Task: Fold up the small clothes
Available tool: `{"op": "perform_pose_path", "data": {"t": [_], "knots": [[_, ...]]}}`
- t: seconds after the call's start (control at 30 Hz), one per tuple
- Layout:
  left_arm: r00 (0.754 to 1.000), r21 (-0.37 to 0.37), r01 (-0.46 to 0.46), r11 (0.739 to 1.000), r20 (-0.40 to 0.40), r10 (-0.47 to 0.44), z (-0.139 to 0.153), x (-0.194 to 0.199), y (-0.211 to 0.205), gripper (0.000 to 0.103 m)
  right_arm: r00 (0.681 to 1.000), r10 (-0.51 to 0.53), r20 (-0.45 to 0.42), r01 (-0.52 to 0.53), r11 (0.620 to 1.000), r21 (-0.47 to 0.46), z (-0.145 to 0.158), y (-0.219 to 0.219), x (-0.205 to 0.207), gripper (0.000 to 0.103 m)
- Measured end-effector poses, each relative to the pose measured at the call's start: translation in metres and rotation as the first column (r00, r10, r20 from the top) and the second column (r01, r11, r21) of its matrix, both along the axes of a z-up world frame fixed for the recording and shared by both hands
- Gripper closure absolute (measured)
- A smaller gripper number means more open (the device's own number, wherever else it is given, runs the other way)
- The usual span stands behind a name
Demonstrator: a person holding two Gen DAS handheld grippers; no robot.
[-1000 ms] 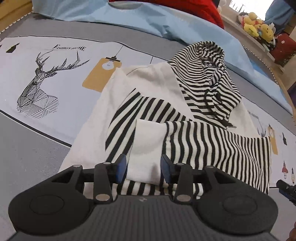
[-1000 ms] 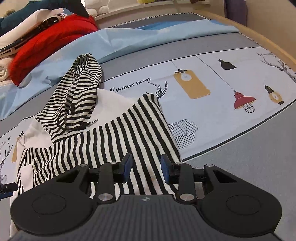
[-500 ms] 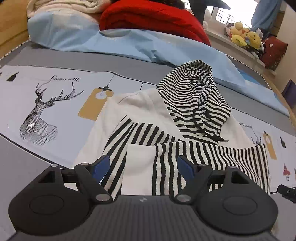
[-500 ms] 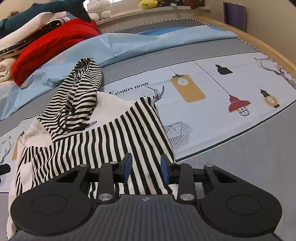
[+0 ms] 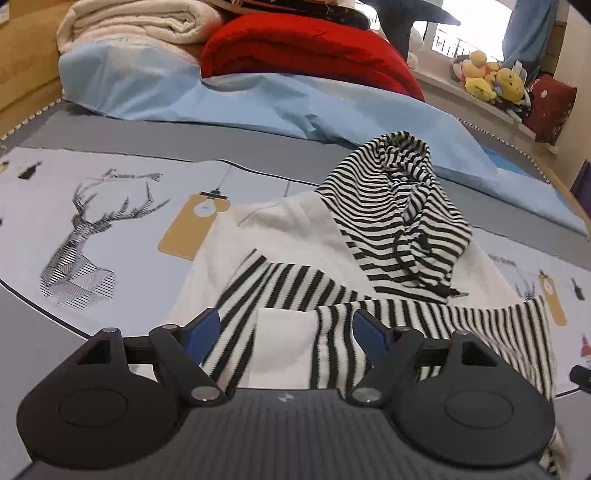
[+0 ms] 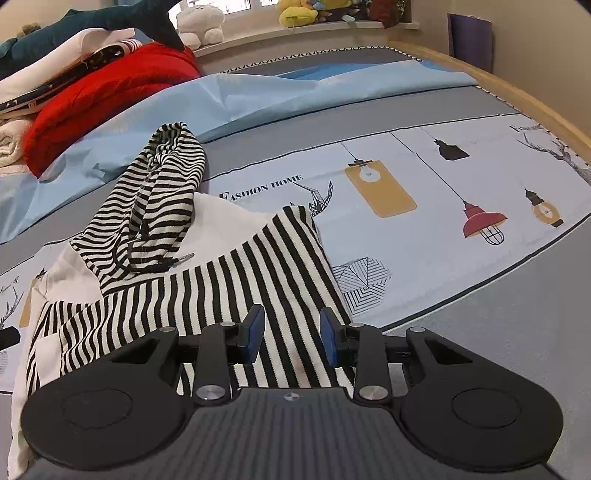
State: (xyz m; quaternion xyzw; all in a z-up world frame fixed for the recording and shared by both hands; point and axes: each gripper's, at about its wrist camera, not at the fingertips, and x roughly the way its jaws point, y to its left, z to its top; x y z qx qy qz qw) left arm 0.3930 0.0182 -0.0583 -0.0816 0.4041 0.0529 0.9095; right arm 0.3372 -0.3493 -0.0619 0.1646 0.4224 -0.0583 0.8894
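Bedspread unchanged; left gripper fingers sprang apart, releasing hoodie cuff.

Small white hooded top with black-and-white striped sleeves and hood: soft knit cloth, fine ribbed texture, matt. Printed grey-and-white bed cover: smooth woven cloth, flat matt print. Pale blue sheet, far: thin, creased, slight sheen. Red folded quilt: plush matt fabric. Cream rolled blanket: fluffy, rough pile. Black left gripper: matt plastic, blue rubbery pads, shiny metal pivot pins. Light wooden bed frame: smooth, satin.
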Motion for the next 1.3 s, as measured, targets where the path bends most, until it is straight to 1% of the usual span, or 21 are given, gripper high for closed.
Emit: {"op": "perform_pose_path", "data": {"t": [0.1, 0.17, 0.33, 0.47, 0.57, 0.67, 0.8, 0.93, 1.1, 1.17, 1.23, 1.27, 1.3], "knots": [[0.999, -0.037, 0.035, 0.999, -0.002, -0.035, 0.0, 0.003, -0.001, 0.02, 1.0, 0.004, 0.008, -0.004, 1.0, -0.004, 0.001, 0.0, 0.002, 0.069], [0.999, -0.048, 0.045, 0.998, 0.015, -0.045, 0.002, 0.004, -0.002, 0.02, 1.0, 0.011, 0.007, -0.011, 1.0, -0.007, 0.002, 0.0, 0.003, 0.069], [0.997, -0.015, 0.051, 0.999, 0.061, -0.05, 0.007, 0.006, -0.004, 0.02, 0.999, 0.047, -0.005, -0.047, 0.999, 0.011, 0.001, 0.001, 0.008, 0.068], [0.996, -0.035, 0.036, 0.999, 0.082, -0.033, 0.01, 0.008, 0.0, 0.02, 0.998, 0.06, -0.012, -0.059, 0.998, 0.03, 0.0, 0.001, 0.013, 0.068], [0.995, -0.015, 0.024, 1.0, 0.096, -0.022, 0.014, 0.007, 0.002, 0.019, 0.998, 0.06, -0.018, -0.06, 0.997, 0.043, 0.0, -0.001, 0.015, 0.068], [0.994, 0.013, 0.032, 0.999, 0.104, -0.033, 0.016, 0.006, 0.003, 0.019, 0.998, 0.056, -0.02, -0.055, 0.997, 0.045, 0.001, -0.003, 0.015, 0.068], [0.995, 0.017, 0.048, 0.999, 0.088, -0.049, 0.015, 0.006, 0.005, 0.019, 0.999, 0.046, -0.02, -0.045, 0.997, 0.06, 0.004, -0.011, 0.015, 0.068], [0.993, 0.046, 0.059, 0.997, 0.1, -0.064, 0.018, 0.003, 0.003, 0.02, 0.999, 0.01, -0.033, -0.008, 0.999, 0.051, 0.005, -0.022, 0.014, 0.068], [0.987, 0.063, 0.082, 0.995, 0.135, -0.09, 0.035, 0.002, -0.001, 0.029, 0.997, -0.048, -0.062, 0.05, 0.999, 0.019, 0.003, -0.041, 0.011, 0.068], [0.984, 0.063, 0.098, 0.993, 0.141, -0.106, 0.04, 0.01, -0.003, 0.036, 0.996, -0.062, -0.071, 0.062, 0.998, -0.004, 0.002, -0.05, 0.009, 0.068], [0.981, 0.076, 0.115, 0.99, 0.146, -0.125, 0.042, 0.027, -0.007, 0.038, 0.994, -0.076, -0.08, 0.075, 0.997, -0.014, 0.0, -0.058, 0.007, 0.068], [0.979, 0.083, 0.126, 0.989, 0.149, -0.137, 0.043, 0.037, -0.01, 0.043, 0.993, -0.08, -0.084, 0.079, 0.997, -0.016, -0.002, -0.062, 0.007, 0.068], [0.976, 0.092, 0.141, 0.986, 0.154, -0.154, 0.042, 0.051, -0.012, 0.051, 0.993, -0.083, -0.089, 0.082, 0.997, -0.017, -0.003, -0.065, 0.006, 0.068]]}}
